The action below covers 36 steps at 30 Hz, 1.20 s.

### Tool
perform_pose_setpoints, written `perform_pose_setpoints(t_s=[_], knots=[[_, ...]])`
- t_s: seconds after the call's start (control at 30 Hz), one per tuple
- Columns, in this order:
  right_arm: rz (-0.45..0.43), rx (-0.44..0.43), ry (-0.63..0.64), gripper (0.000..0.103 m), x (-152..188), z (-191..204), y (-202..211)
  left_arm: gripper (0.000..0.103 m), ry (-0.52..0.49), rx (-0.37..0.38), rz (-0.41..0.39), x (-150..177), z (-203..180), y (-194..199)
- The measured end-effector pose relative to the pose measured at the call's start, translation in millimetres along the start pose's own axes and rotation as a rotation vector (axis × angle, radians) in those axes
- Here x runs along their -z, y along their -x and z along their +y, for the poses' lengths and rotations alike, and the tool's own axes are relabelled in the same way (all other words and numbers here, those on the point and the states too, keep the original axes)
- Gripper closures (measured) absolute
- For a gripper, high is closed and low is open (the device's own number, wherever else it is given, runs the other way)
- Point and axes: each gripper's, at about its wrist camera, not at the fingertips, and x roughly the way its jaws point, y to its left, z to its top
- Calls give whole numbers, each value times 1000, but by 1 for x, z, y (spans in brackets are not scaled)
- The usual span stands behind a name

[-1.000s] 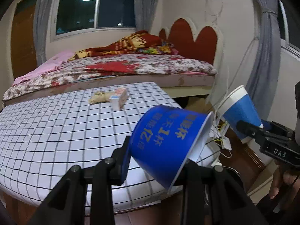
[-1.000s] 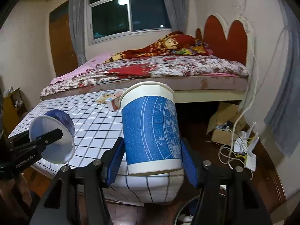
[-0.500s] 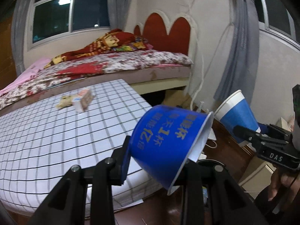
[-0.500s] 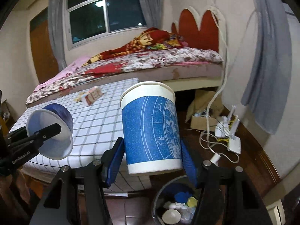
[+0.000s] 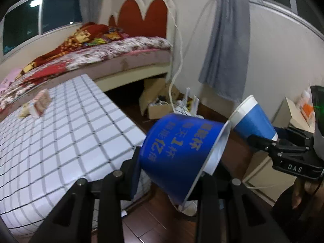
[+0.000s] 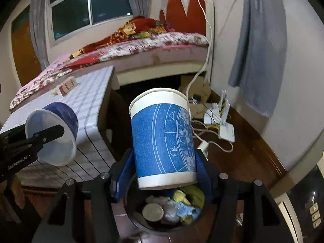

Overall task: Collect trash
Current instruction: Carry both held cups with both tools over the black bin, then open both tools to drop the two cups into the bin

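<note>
1. Between the fingers of the left tool (image 5: 172,174) sits a blue bowl-shaped cup (image 5: 178,151) with yellow print, clamped and tipped on its side, its white rim facing right.
2. Clamped in the right tool (image 6: 162,174) is a tall blue-and-white paper cup (image 6: 163,135), nearly upright, the blue pads pressing its lower sides.
3. Directly under that tall cup stands a round dark trash bin (image 6: 139,224) on the wooden floor (image 6: 243,147), already holding crumpled blue and yellow scraps and a pale lid.
4. To the left, a bench (image 5: 60,141) with a white grid-pattern cover carries a small carton (image 5: 40,104) and a wrapper near its far edge.
5. Just right of the bench, on the floor by the wall, lie white routers (image 6: 224,121), tangled cables and an open cardboard box (image 5: 158,105).
6. Beyond the bench is a bed (image 6: 162,46) with floral covers and a red headboard (image 5: 141,18), grey curtains (image 5: 226,40) and a dark window (image 6: 89,6).
</note>
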Motion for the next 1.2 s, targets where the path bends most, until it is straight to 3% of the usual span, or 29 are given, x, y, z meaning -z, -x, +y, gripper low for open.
perform_pose_setpoints(t_s=[0.47,0.83,0.9,0.93,0.97,1.2], knots=[[156,0,7,42,48,-49,-31,69,-57,68,190,29,-43,-74],[338,-54,111,41,76,-53,-101,65,-91,136,348,51,-63,-132],[353,-90,104,39,79,-54,-110,54,-61,206,354,54,-62,-138],[376,-97,104,28,82,-56,-118,34,-48,211,363,55,-60,-141],[395,-67,109,14,85,-58,-125,23,-41,173,369,57,-58,-144],[381,-8,35,9,88,-75,-119,11,16,77,370,72,-32,-137]])
